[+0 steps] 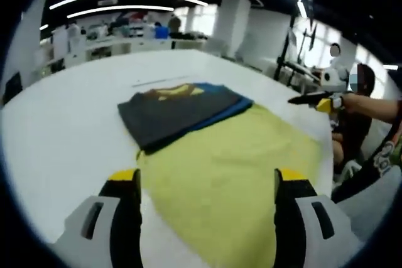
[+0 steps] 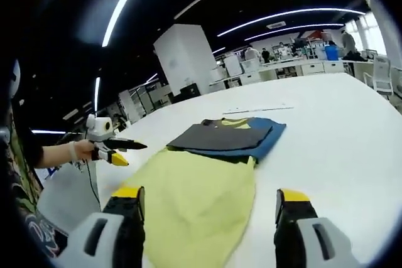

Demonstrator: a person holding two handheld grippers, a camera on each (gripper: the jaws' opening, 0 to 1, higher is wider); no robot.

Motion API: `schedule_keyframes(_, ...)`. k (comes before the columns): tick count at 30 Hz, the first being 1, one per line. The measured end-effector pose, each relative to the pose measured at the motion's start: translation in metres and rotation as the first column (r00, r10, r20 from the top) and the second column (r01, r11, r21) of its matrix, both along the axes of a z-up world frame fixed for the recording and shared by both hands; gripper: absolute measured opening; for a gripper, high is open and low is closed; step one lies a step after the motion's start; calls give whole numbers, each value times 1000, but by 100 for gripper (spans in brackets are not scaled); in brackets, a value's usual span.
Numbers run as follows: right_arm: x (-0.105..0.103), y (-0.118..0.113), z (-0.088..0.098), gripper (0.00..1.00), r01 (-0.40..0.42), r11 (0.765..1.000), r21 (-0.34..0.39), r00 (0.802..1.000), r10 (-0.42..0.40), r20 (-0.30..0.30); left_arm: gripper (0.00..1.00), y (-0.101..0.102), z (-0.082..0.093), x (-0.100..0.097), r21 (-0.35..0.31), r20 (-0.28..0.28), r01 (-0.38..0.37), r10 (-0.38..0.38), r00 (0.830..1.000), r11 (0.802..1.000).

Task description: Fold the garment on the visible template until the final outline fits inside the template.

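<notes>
Yellow cloth (image 1: 232, 167) lies flat on the white table (image 1: 56, 130), its far end under the folded dark garment (image 1: 179, 112). My left gripper (image 1: 207, 183) and right gripper (image 2: 207, 202) are both open, holding nothing. A clumsy grab might drag the folds apart.

A broad white table (image 1: 69, 130) with a smooth matte top is carrying everything, its surface stretching back toward the room behind. A flat yellow-green cloth sheet (image 1: 232, 174) is lying spread directly on it, and a folded garment of dark grey fabric with blue edges and a yellow patch (image 1: 179, 108) is resting partly on the sheet's far end and partly on the bare tabletop. Just beyond the garment, a thin pale strip (image 2: 257, 110) is lying flat on the white surface.
</notes>
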State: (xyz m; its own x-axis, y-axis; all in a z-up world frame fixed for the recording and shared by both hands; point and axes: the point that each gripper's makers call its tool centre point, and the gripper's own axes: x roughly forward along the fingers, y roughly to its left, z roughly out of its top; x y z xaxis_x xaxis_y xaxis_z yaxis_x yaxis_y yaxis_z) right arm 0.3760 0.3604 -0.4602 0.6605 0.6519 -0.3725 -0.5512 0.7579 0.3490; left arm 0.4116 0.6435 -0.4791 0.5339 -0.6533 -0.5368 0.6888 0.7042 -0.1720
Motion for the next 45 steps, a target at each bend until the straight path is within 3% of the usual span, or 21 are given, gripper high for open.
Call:
schedule_keyframes(9, -17, -4, -5, 77, -25, 999, -21, 999, 24, -25, 76, 28, -7, -36, 43, -44, -15, 17, 999, 999)
schedule_keyframes(13, -27, -8, -11, 73, -39, 999, -30, 998, 38, -50, 74, 34, -15, -53, 52, -117, -12, 18, 993, 999)
schedule_keyframes(17, -47, -14, -22, 60, -70, 993, -94, 996, 64, -68, 69, 36, -16, -70, 83, -143, 26, -13, 990, 996)
schedule_keyframes(21, -64, -17, -30, 53, -78, 993, -86, 992, 69, -109, 60, 36, -20, -85, 55, -210, 19, -7, 978, 998)
schedule_keyframes(26, -81, -22, -45, 44, -89, 991, -104, 984, 71, -161, 54, 36, -35, -105, 71, -282, 51, -29, 959, 996)
schedule_keyframes(31, -91, -26, -53, 34, -86, 993, -78, 975, 68, -210, 46, 39, -35, -109, 42, -318, 13, 1, 948, 999)
schedule_keyframes(38, -102, -25, -60, 27, -104, 992, -69, 964, 84, -250, 45, 36, -43, -124, 50, -371, 49, -27, 928, 998)
schedule_keyframes(39, -103, -25, -62, 27, -103, 992, -69, 964, 82, -253, 44, 35, -41, -121, 36, -356, 37, -22, 934, 999)
schedule_keyframes(45, -108, -21, -61, 22, -92, 995, -25, 959, 82, -273, 34, 38, -42, -123, 5, -416, -35, 34, 909, 999)
